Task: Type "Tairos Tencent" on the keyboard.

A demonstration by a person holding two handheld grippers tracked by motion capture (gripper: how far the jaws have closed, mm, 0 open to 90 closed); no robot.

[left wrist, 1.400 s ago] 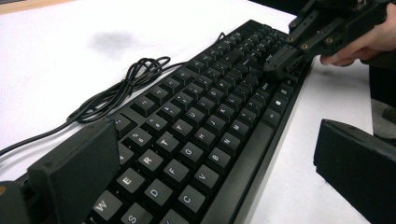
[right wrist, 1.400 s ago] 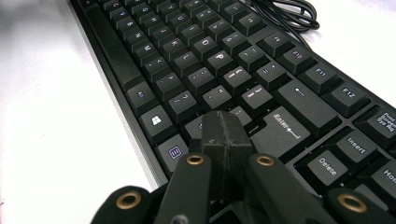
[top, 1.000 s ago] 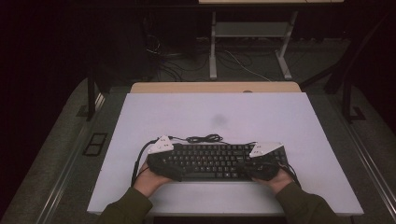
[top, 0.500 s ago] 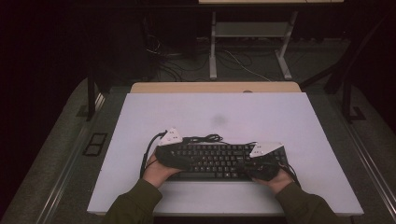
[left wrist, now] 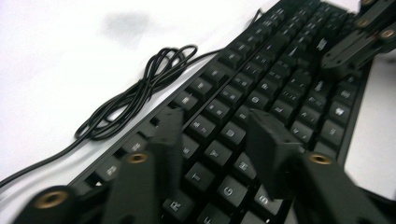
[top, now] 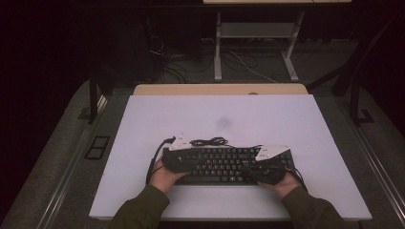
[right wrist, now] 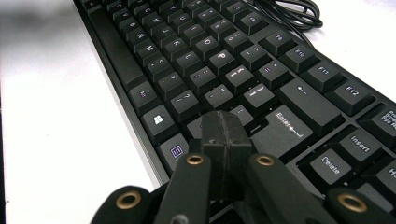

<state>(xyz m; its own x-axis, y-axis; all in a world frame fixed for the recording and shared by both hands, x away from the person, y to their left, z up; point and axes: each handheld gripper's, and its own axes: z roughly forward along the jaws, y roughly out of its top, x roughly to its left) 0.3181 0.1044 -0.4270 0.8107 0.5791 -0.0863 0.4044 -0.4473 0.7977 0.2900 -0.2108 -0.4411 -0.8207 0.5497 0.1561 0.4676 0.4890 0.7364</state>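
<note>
Keyboard (top: 224, 163), black, lies on the white table (top: 296, 119) beneath both my grippers. My left gripper (left wrist: 217, 140) hovers over the letter keys, jaws parted and just closing, no key between them. My right gripper (right wrist: 225, 135) has jaws pressed together near the Enter key. The coiled cable (left wrist: 135, 95) lies beyond my left fingers.
</note>
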